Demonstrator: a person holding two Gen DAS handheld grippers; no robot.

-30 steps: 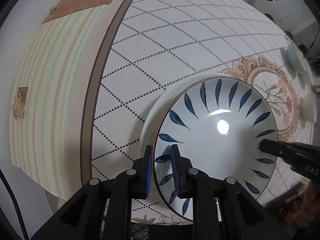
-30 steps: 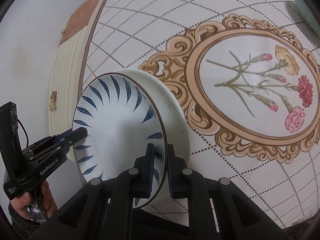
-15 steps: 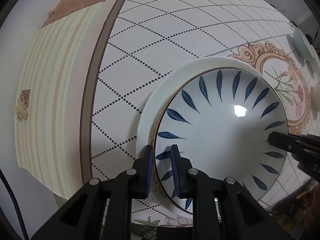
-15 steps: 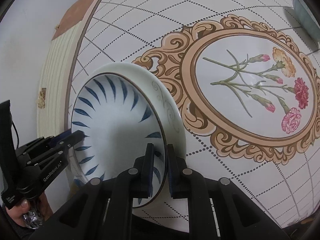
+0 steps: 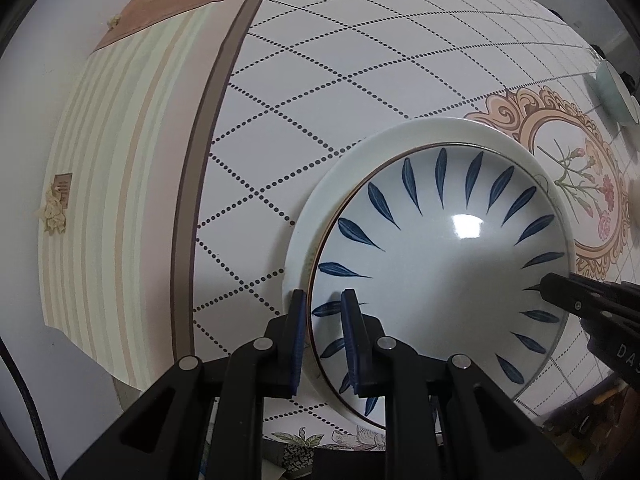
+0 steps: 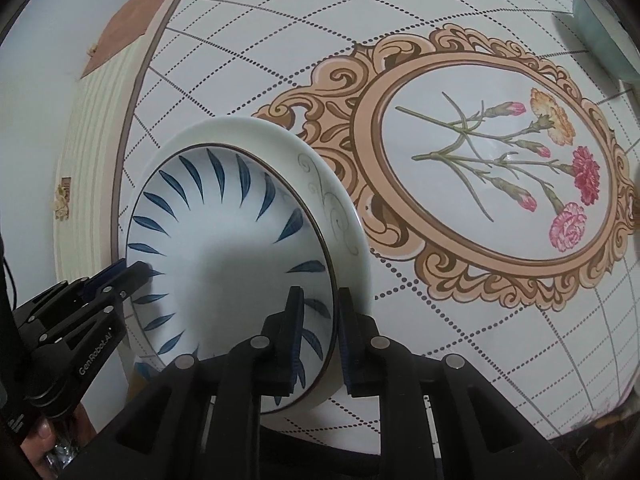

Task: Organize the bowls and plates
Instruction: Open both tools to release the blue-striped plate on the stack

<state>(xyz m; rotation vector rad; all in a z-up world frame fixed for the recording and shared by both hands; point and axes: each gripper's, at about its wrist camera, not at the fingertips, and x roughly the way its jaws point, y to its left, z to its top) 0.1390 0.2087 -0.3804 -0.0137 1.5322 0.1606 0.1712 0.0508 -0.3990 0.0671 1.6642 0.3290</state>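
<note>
A white bowl with blue leaf marks (image 5: 432, 264) (image 6: 228, 248) sits on a larger white plate (image 5: 320, 204) (image 6: 332, 200) near the table's front edge. My left gripper (image 5: 324, 340) straddles the bowl's left rim, and its jaws now stand a little apart from it. It also shows in the right wrist view (image 6: 132, 272). My right gripper (image 6: 318, 340) straddles the bowl's right rim with its jaws slightly parted. It shows in the left wrist view (image 5: 548, 286) at the far rim.
The tablecloth has a dotted grid and a framed flower print (image 6: 492, 168) right of the plate. A pale green bowl (image 5: 612, 96) (image 6: 600, 28) stands at the far right. The striped cloth edge (image 5: 112, 200) hangs off the left side.
The bowl has come down from a tilted, lifted pose onto the white plate. Both grippers' jaws have widened slightly around its rim.
</note>
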